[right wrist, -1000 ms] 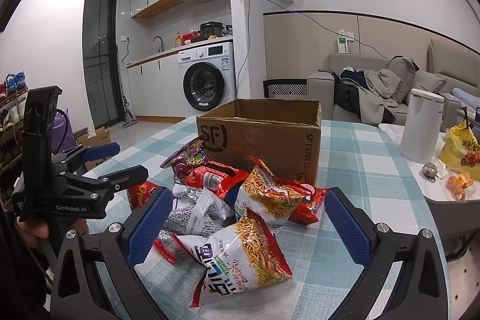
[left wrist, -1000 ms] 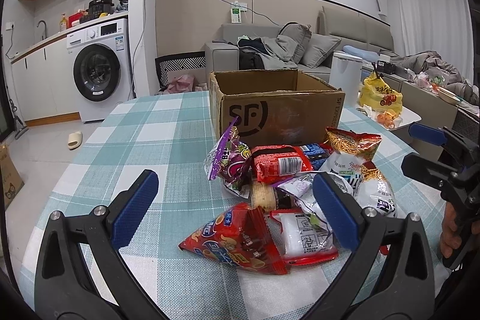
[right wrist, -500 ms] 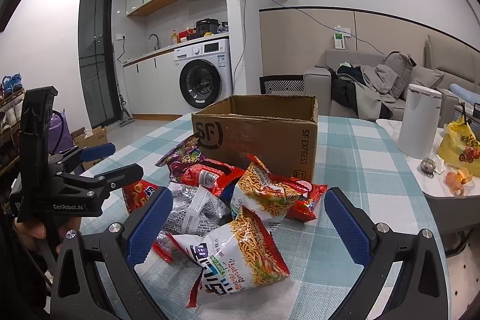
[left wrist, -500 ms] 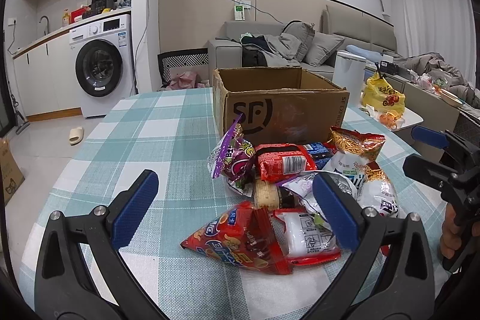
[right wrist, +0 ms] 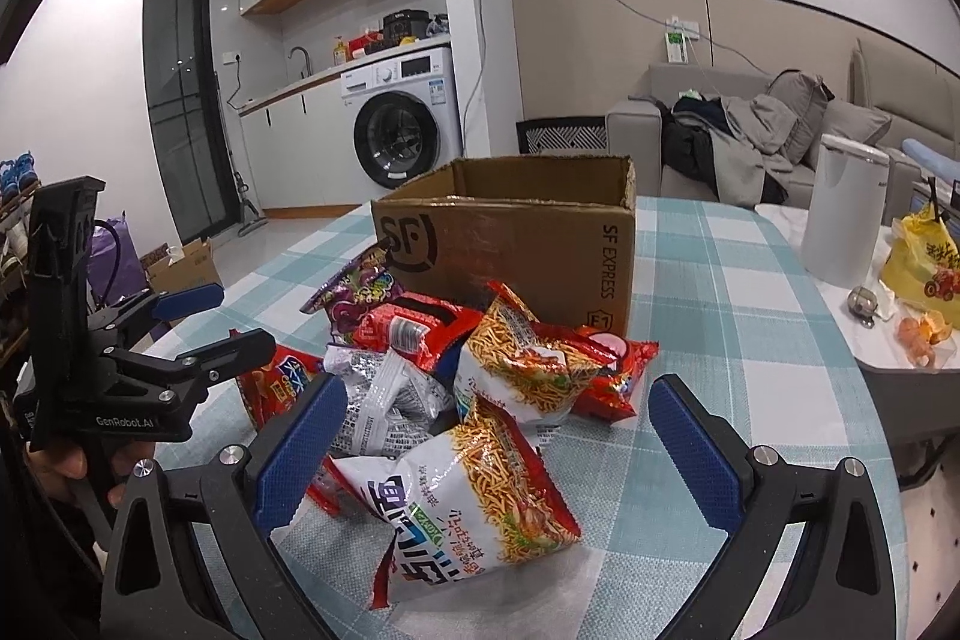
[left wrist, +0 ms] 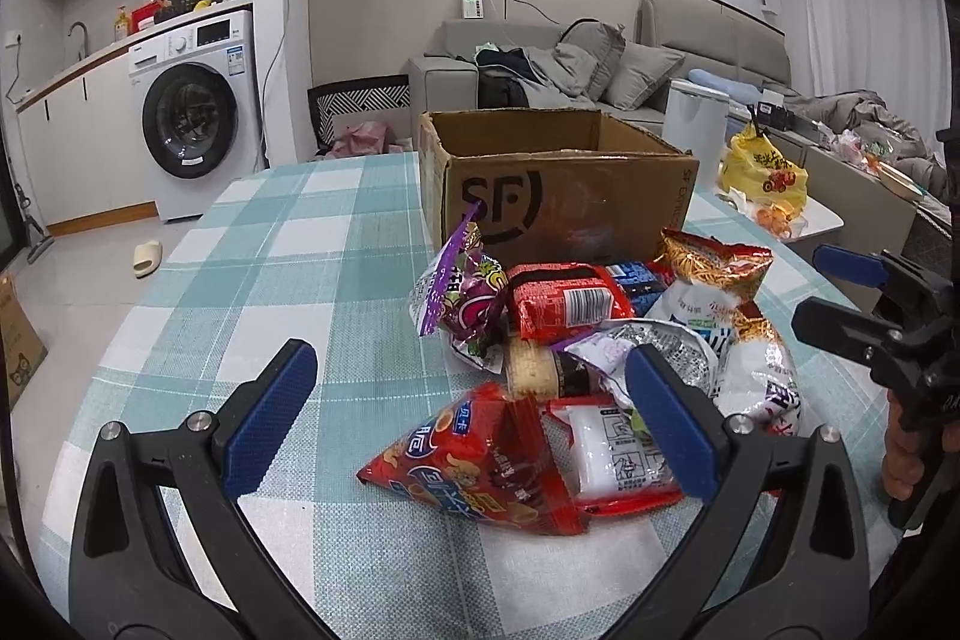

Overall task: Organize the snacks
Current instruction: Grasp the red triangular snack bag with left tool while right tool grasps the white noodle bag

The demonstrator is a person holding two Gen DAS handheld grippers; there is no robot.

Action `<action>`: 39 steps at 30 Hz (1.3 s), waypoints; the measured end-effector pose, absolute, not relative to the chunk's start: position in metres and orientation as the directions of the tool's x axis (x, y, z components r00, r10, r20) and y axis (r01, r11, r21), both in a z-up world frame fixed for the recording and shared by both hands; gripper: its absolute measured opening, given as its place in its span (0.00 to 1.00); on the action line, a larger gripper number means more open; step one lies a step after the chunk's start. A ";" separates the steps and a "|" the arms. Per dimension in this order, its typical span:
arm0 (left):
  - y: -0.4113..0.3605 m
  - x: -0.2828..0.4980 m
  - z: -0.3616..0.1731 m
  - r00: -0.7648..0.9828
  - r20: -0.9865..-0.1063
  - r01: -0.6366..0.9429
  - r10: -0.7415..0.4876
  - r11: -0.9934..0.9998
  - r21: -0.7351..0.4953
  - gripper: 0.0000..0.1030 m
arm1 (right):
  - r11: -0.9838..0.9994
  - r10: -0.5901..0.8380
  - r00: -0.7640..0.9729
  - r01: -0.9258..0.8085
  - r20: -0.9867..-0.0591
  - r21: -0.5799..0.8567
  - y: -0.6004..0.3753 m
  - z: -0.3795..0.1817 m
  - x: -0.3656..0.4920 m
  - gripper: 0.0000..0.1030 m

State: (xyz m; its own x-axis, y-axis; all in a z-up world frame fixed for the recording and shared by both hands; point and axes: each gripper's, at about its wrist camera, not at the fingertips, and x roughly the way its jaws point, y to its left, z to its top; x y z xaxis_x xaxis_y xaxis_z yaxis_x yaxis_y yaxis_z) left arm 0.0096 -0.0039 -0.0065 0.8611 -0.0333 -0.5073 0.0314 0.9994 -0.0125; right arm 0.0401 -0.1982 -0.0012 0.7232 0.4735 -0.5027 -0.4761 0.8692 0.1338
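Observation:
A pile of snack packets lies on the checked tablecloth in front of an open brown SF cardboard box (left wrist: 564,196), also in the right wrist view (right wrist: 516,244). My left gripper (left wrist: 468,412) is open and empty, held above a red chip bag (left wrist: 480,466). Behind it lie a purple packet (left wrist: 462,292) and a red packet (left wrist: 564,301). My right gripper (right wrist: 498,436) is open and empty, above a white noodle-snack bag (right wrist: 468,496); a second such bag (right wrist: 528,364) lies behind it. Each gripper shows at the edge of the other's view.
A teal checked tablecloth (left wrist: 288,268) covers the table. A white kettle (right wrist: 840,220) and a yellow bag (right wrist: 924,262) stand on a side table at the right. A washing machine (left wrist: 192,112) and a sofa (left wrist: 600,58) stand behind.
Both grippers have drifted slightly; the views have shifted a little toward the pile and box. Both stay open and no snack has moved.

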 end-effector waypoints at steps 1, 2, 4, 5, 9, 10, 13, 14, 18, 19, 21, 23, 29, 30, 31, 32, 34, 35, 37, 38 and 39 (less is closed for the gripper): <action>-0.004 0.010 -0.007 0.857 -0.514 0.034 -0.033 0.999 -0.007 0.99 | 0.870 0.472 0.718 -0.475 -0.512 0.136 -0.199 -0.001 0.041 1.00; -0.004 0.011 -0.007 0.851 -0.523 0.039 -0.036 0.999 -0.005 0.99 | 0.868 0.473 0.708 -0.475 -0.524 0.143 -0.199 -0.001 0.043 1.00; -0.004 0.012 -0.008 0.841 -0.539 0.046 -0.042 0.999 -0.006 0.99 | 0.862 0.486 0.689 -0.480 -0.537 0.164 -0.201 -0.003 0.044 1.00; -0.004 0.012 -0.009 0.835 -0.549 0.050 -0.046 0.999 -0.008 0.99 | 0.856 0.496 0.675 -0.485 -0.547 0.177 -0.201 -0.003 0.045 1.00; -0.001 0.012 -0.014 0.813 -0.580 0.054 -0.052 0.998 -0.014 0.99 | 0.848 0.495 0.643 -0.504 -0.585 0.164 -0.195 -0.008 0.044 1.00; 0.000 0.013 -0.015 0.806 -0.589 0.059 -0.058 0.998 -0.018 0.99 | 0.845 0.494 0.632 -0.511 -0.597 0.158 -0.192 -0.011 0.044 1.00; 0.002 0.016 -0.016 0.793 -0.606 0.065 -0.066 0.998 -0.024 0.99 | 0.837 0.493 0.602 -0.526 -0.628 0.153 -0.187 -0.018 0.044 1.00; 0.002 0.017 -0.017 0.787 -0.614 0.063 -0.063 0.998 -0.021 0.99 | 0.836 0.492 0.594 -0.527 -0.637 0.154 -0.185 -0.020 0.044 1.00; 0.005 0.023 -0.024 0.763 -0.645 0.047 -0.051 0.999 -0.023 0.99 | 0.829 0.492 0.560 -0.535 -0.667 0.162 -0.180 -0.029 0.047 1.00; 0.006 0.025 -0.026 0.756 -0.652 0.043 -0.050 0.999 -0.026 0.99 | 0.827 0.491 0.553 -0.538 -0.672 0.161 -0.179 -0.030 0.047 1.00; 0.007 0.028 -0.030 0.748 -0.663 0.031 -0.040 0.999 -0.025 0.99 | 0.825 0.490 0.540 -0.541 -0.685 0.163 -0.178 -0.034 0.047 1.00; 0.010 0.031 -0.032 0.741 -0.671 0.014 -0.026 1.000 -0.024 0.99 | 0.824 0.488 0.529 -0.542 -0.694 0.166 -0.178 -0.036 0.049 1.00; 0.019 0.042 -0.040 0.712 -0.700 0.006 -0.057 0.997 -0.074 0.99 | 0.827 0.475 0.492 -0.534 -0.730 0.178 -0.175 -0.044 0.056 0.99; 0.020 0.042 -0.041 0.708 -0.704 0.004 -0.058 0.997 -0.078 0.99 | 0.826 0.476 0.486 -0.533 -0.733 0.182 -0.174 -0.045 0.056 0.99; 0.021 0.044 -0.043 0.703 -0.709 -0.003 -0.053 0.997 -0.077 0.99 | 0.825 0.475 0.478 -0.534 -0.739 0.185 -0.173 -0.046 0.058 0.98; 0.021 0.046 -0.045 0.698 -0.714 -0.001 -0.058 0.997 -0.082 0.99 | 0.826 0.472 0.475 -0.533 -0.743 0.185 -0.172 -0.047 0.059 0.97; 0.022 0.048 -0.047 0.692 -0.720 0.000 -0.060 0.997 -0.083 0.99 | 0.825 0.475 0.466 -0.531 -0.746 0.193 -0.171 -0.048 0.059 0.94; 0.022 0.049 -0.048 0.688 -0.723 0.001 -0.060 0.997 -0.083 0.99 | 0.826 0.474 0.468 -0.530 -0.746 0.192 -0.171 -0.048 0.059 0.94; 0.021 0.051 -0.049 0.680 -0.731 -0.001 -0.055 0.997 -0.077 0.99 | 0.824 0.477 0.468 -0.532 -0.744 0.194 -0.171 -0.047 0.060 0.90; 0.021 0.051 -0.050 0.677 -0.733 -0.001 -0.056 0.997 -0.077 0.99 | 0.823 0.479 0.467 -0.532 -0.743 0.196 -0.170 -0.047 0.060 0.88; 0.021 0.052 -0.051 0.674 -0.736 0.000 -0.060 0.997 -0.082 0.99 | 0.822 0.482 0.466 -0.533 -0.743 0.199 -0.171 -0.047 0.060 0.86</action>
State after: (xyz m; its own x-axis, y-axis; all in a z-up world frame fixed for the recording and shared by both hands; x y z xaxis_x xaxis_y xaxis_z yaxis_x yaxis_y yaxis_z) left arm 0.0522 0.0214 -0.0505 0.6739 -0.0605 -0.7363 0.0001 0.9967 -0.0818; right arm 0.0599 -0.1706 -0.0474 0.4655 0.4816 -0.7426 -0.5330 0.8223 0.1992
